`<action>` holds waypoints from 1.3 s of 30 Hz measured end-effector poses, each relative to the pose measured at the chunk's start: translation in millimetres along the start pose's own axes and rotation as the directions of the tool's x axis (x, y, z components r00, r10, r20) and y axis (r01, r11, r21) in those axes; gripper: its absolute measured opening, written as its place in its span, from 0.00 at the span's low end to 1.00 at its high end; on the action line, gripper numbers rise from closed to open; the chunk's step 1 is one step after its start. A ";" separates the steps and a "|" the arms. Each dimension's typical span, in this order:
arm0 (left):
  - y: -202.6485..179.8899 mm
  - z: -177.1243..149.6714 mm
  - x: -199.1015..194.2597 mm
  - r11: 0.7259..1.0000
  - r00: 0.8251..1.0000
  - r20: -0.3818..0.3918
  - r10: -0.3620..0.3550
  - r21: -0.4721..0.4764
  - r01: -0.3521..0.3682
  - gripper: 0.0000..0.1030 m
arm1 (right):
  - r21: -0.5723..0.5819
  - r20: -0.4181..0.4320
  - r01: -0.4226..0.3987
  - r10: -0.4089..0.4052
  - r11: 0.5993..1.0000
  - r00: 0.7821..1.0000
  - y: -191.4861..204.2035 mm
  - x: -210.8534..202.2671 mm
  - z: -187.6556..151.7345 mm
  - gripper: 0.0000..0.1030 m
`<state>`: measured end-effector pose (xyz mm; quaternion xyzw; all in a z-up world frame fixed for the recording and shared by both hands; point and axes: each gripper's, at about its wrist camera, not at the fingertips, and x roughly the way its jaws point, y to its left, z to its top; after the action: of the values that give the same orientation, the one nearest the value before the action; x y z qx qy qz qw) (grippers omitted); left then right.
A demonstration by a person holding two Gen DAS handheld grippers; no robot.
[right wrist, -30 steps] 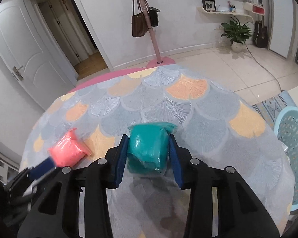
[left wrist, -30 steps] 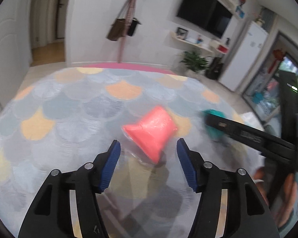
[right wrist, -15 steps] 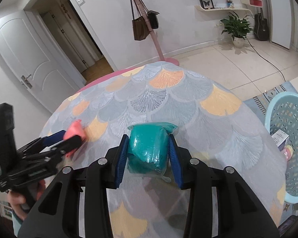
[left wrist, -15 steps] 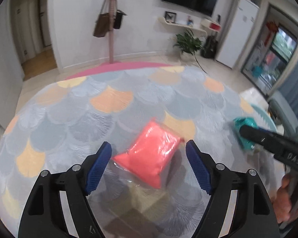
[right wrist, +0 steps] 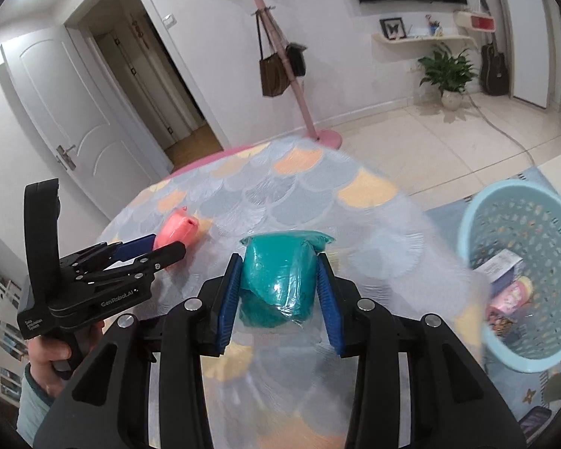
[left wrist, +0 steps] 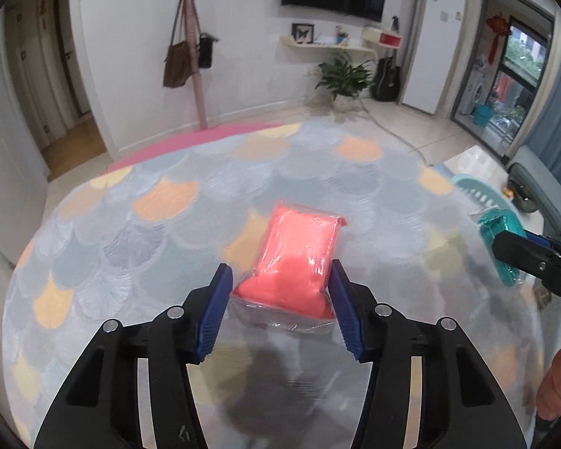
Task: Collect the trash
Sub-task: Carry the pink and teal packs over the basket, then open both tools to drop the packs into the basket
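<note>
The left tool (left wrist: 278, 292) has just been closing on the pink bag (left wrist: 299, 258); its pads now pinch the bag's near end, which looks lifted off the patterned bench (left wrist: 131, 247). The right tool (right wrist: 278, 292) grips the teal bag (right wrist: 280, 280) by its sides, carried above the bench's right edge, probably toward the blue basket (right wrist: 467, 224) on the floor at right, which already holds some packets.
</note>
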<state>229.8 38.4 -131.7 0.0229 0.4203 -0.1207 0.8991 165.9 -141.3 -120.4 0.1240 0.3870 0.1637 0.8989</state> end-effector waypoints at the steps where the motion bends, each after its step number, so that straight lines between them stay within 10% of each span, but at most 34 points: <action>1: -6.0 2.3 -3.4 1.000 1.000 0.010 -0.012 0.004 0.012 0.49 | 0.004 0.012 0.004 -0.004 1.000 1.000 -3.1 -6.4 0.7 0.35; 15: -161.0 41.8 -33.0 0.954 0.966 0.097 -0.241 0.204 0.218 0.49 | 0.175 0.163 0.145 -0.174 0.974 0.971 -101.9 -104.3 11.7 0.35; 26: -247.0 38.7 27.4 0.927 0.948 -0.026 -0.316 0.203 0.315 0.49 | 0.483 0.003 0.230 -0.264 0.845 0.964 -218.9 -86.9 -11.2 0.35; 39: -272.7 41.2 83.9 0.942 0.947 -0.091 -0.309 0.108 0.318 0.57 | 0.525 -0.061 0.328 -0.349 0.786 0.935 -267.1 -68.6 -27.8 0.45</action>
<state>248.1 -248.5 -152.6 0.0148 0.4427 -0.2867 0.8495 154.1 -409.9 -187.4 0.2973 0.4148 -0.1149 0.8523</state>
